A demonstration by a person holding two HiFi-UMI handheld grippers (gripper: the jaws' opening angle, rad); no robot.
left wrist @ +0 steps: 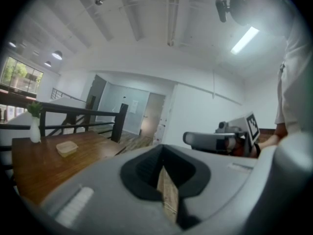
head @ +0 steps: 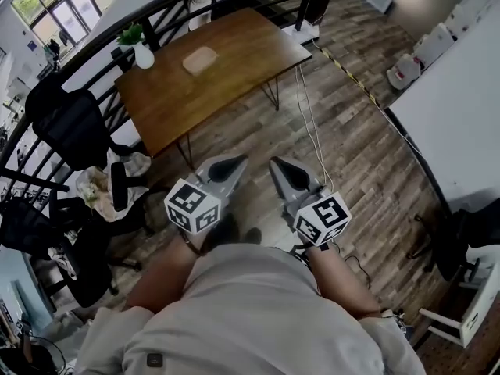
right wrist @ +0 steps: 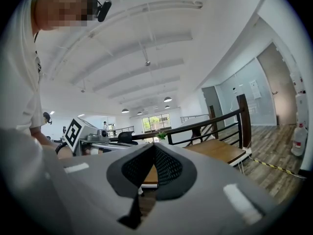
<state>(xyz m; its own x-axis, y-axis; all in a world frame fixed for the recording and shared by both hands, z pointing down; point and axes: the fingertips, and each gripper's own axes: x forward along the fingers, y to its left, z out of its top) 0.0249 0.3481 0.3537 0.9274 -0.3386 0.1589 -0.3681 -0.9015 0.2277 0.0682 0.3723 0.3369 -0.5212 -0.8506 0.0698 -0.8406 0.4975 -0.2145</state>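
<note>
Both grippers are held close to the person's body, above a wood-plank floor point(head: 351, 155). My left gripper point(head: 233, 164) and my right gripper point(head: 283, 167) point forward side by side, a small gap between them. Each has its jaws pressed together, with nothing between them. In the left gripper view the dark pads point(left wrist: 146, 173) leave only a thin slit, and the right gripper point(left wrist: 220, 140) shows alongside. In the right gripper view the pads point(right wrist: 168, 170) likewise meet, with the left gripper point(right wrist: 93, 137) at the left. Neither gripper touches anything.
A brown wooden table point(head: 234, 61) stands ahead, bearing a white vase with a plant point(head: 141, 51) and a shallow container point(head: 200, 59). Black office chairs point(head: 70, 127) stand left, a black railing point(head: 156, 22) behind. Cables point(head: 312, 131) run along the floor. A white surface point(head: 461, 123) lies right.
</note>
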